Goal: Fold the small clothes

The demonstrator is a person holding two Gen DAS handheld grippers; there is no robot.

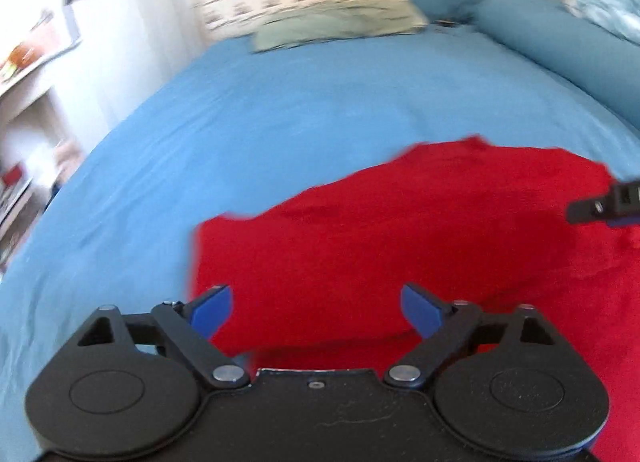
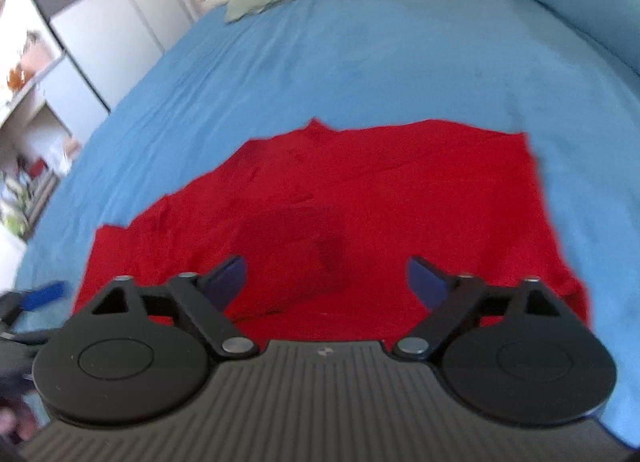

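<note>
Bedroom setting: white cupboards and cluttered shelves (image 1: 24, 74) stand along the left, beyond the bed's edge; both views are motion-blurred, so fine detail is lost.
Bed: broad blue bedsheet (image 1: 248, 110) gives a flat, soft working surface, with bare sheet to the left and far side of the garment.
Far end: pale green pillow (image 1: 340, 22) against a patterned headboard, and a teal bolster cushion (image 1: 560, 42) along the right, both well apart from the work.
Task's thing: small red fabric garment (image 2: 360, 202) lies spread on the near part of the bed, mostly flat with shallow wrinkles; its left side runs out in an uneven flap, its right edge is straighter. Whether it is a shirt or something else I cannot tell.
Near edge: in the left wrist view a layer of red cloth seems to lie over another close to the camera, probably a fold already begun, though blur makes this uncertain.
Left gripper (image 1: 316, 312): fingers spread wide, nothing between them, poised over the garment's near left corner.
Right gripper (image 2: 326, 282): likewise spread wide and holding nothing, over the near middle-right of the cloth; its tip also shows at the right edge of the left view.
Reason for placement: both tools sit side by side along the near hem, likely so each can pinch a corner and carry that edge towards the far side.
Risk: soft cloth may bunch if only one layer is caught.
</note>
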